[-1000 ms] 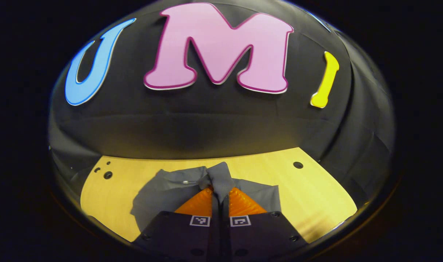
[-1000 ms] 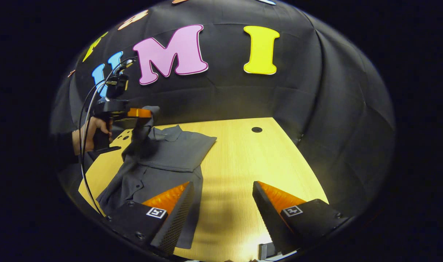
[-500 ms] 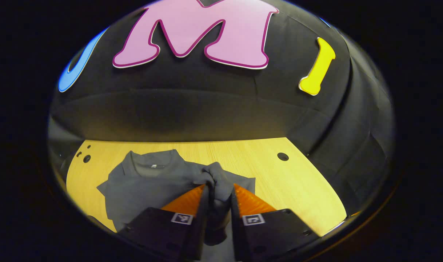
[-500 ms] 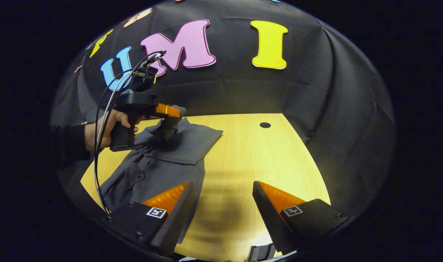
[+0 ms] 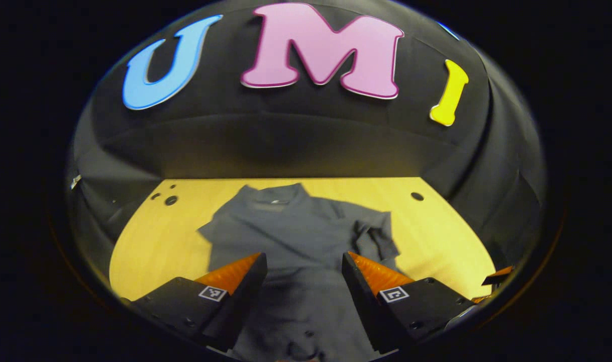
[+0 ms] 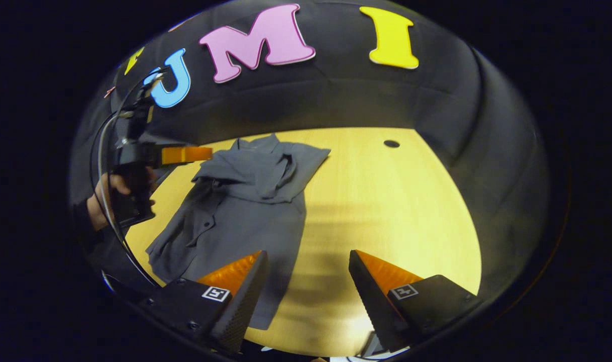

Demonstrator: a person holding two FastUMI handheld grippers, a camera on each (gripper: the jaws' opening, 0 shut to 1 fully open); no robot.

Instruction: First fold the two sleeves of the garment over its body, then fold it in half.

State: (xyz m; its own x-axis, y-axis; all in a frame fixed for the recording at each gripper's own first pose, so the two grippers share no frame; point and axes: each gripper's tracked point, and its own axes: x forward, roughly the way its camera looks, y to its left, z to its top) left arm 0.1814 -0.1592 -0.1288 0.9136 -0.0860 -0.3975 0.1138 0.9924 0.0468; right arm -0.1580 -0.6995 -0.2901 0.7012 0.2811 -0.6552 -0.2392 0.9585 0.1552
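A grey collared shirt (image 5: 291, 234) lies flat on the wooden table (image 5: 436, 236), collar towards the wall. In the left gripper view my left gripper (image 5: 303, 259) hovers open over the shirt's lower body, holding nothing. A sleeve (image 5: 371, 236) lies rumpled on the shirt's right side. In the right gripper view the shirt (image 6: 245, 211) has both sleeves (image 6: 271, 171) folded over its chest. My right gripper (image 6: 307, 256) is open above the table by the shirt's hem edge. The left gripper (image 6: 200, 154), held by a hand (image 6: 102, 196), hangs left of the collar.
The table (image 6: 386, 211) has a round hole (image 6: 391, 144) near its far right corner and small holes (image 5: 170, 200) at the far left. Black cloth walls close in the back and sides. A cable (image 6: 102, 166) loops from the left gripper.
My left gripper has let go of the sleeve, opened and pulled back to the left. The sleeve now lies on the shirt's body. The right gripper stayed open and shifted slightly.
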